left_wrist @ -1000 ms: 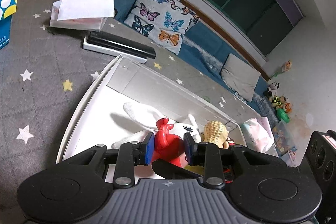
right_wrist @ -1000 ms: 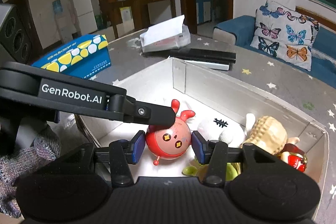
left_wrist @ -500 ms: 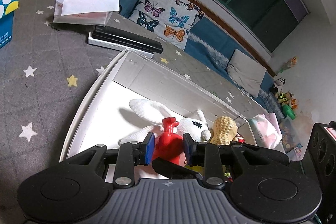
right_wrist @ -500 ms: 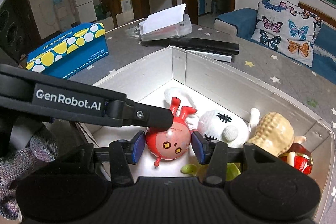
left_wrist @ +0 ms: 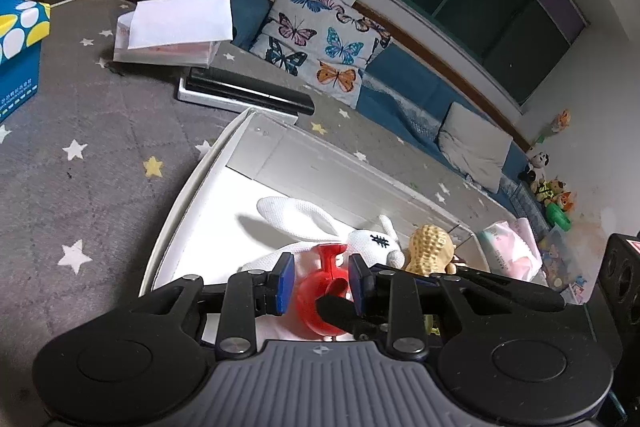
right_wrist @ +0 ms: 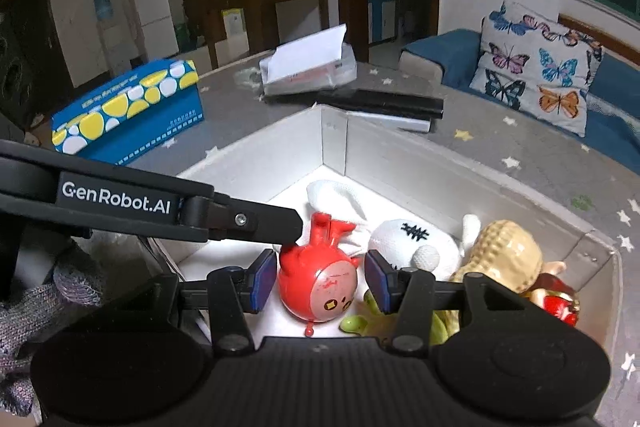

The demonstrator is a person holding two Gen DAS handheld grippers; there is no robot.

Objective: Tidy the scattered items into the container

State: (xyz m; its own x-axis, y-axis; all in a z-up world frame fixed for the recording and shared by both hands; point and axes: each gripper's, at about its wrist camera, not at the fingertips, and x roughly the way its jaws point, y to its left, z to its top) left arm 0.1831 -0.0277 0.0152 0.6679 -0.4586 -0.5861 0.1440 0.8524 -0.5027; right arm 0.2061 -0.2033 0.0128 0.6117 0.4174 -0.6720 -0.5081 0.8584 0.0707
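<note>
The round red plastic toy figure (right_wrist: 318,285) is lying upside down in the white open box (right_wrist: 384,159) on the grey star-printed cloth (left_wrist: 80,131) — beside a white knitted bunny (right_wrist: 416,241) and a tan peanut-shaped toy (right_wrist: 506,255). The right gripper (right_wrist: 320,283) is straddling it, right pad clear, left contact unclear. The left gripper (left_wrist: 322,283) is hanging over it — jaws apart.

Blue tissue box with yellow and white dots (right_wrist: 127,111) far ahead-left of the hand-held gripper, clear tissue pack with white sheet (right_wrist: 308,67) straight ahead, black and white flat boxes (right_wrist: 394,109) just before it, butterfly cushion (right_wrist: 536,79) ahead-right, star-patterned grey counter (left_wrist: 92,155).
</note>
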